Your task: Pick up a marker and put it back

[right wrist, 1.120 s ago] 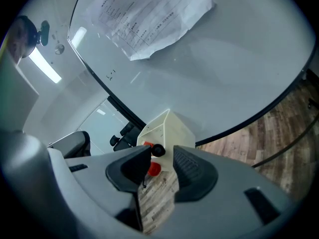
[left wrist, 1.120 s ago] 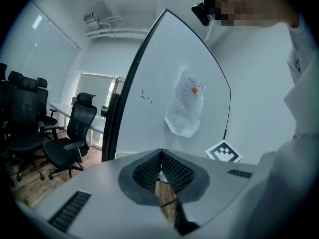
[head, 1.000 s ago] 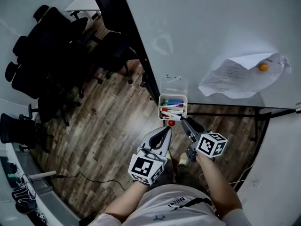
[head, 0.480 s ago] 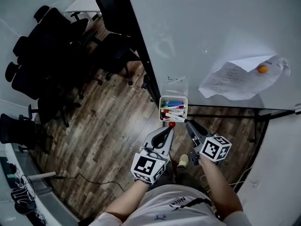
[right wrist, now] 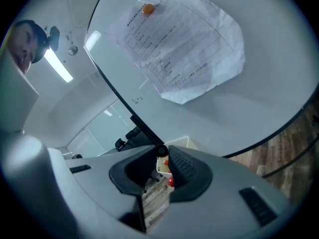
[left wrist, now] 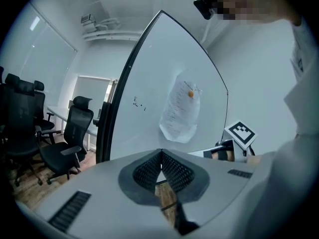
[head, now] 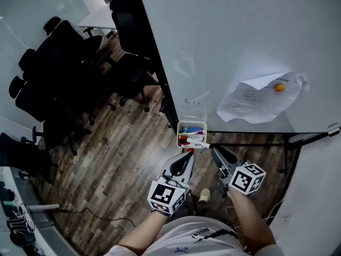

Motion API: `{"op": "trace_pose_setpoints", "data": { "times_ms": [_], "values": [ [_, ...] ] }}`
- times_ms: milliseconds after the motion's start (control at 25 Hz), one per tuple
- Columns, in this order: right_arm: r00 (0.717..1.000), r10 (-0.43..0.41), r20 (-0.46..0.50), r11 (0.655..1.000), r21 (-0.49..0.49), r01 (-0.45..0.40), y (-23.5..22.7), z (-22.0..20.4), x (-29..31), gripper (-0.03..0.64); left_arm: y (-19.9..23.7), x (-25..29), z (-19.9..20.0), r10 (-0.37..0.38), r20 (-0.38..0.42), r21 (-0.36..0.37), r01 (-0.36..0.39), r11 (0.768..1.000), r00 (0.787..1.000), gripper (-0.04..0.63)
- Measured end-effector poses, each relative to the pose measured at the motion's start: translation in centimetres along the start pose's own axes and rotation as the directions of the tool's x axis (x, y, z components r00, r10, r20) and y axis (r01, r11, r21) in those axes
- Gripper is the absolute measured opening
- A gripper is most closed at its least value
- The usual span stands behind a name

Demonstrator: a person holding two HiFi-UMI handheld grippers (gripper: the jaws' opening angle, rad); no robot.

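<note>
A small white marker box [head: 192, 126] hangs at the whiteboard's lower edge with several colored markers in it. One white marker [head: 196, 143] sticks out of the box's near side toward my right gripper [head: 211, 148]. In the right gripper view the marker's dark round end [right wrist: 160, 151] sits between the jaw tips of the right gripper [right wrist: 162, 154], and the jaws are closing onto it. My left gripper [head: 189, 154] hovers just left of it below the box, shut with nothing in it; its tips meet in the left gripper view [left wrist: 161, 154].
The whiteboard [head: 229, 41] fills the upper right, with a crumpled paper sheet [head: 256, 100] pinned under an orange magnet [head: 279, 88]. A red round thing [head: 190, 150] sits just under the box. Black office chairs [head: 53, 63] stand on the wooden floor at left.
The right gripper's jaws have narrowed round the end of a marker at the box. The left gripper has stayed shut beside it. The head view has shifted a little.
</note>
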State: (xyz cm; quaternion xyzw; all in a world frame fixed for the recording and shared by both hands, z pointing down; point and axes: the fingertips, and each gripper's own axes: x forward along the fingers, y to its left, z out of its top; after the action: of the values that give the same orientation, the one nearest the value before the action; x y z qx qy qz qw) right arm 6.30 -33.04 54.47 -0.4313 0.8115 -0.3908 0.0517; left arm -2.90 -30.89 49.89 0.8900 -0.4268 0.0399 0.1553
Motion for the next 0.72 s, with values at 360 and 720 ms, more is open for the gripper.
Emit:
{"op": "trace_pose_setpoints", "data": {
  "times_ms": [360, 720],
  "values": [
    [0.992, 0.1, 0.076, 0.992, -0.079, -0.094, 6.2, 5.6, -2.5, 0.086, -2.0, -1.3, 4.7, -0.019, 0.067, 0.027, 0.018, 0.999, 0.998, 0.011],
    [0.973, 0.183, 0.137, 0.978, -0.127, -0.166, 10.6, 9.7, -4.5, 0.086, -4.1, -2.9, 9.4, -0.042, 0.154, 0.069, 0.031, 0.997, 0.987, 0.012]
  ]
}}
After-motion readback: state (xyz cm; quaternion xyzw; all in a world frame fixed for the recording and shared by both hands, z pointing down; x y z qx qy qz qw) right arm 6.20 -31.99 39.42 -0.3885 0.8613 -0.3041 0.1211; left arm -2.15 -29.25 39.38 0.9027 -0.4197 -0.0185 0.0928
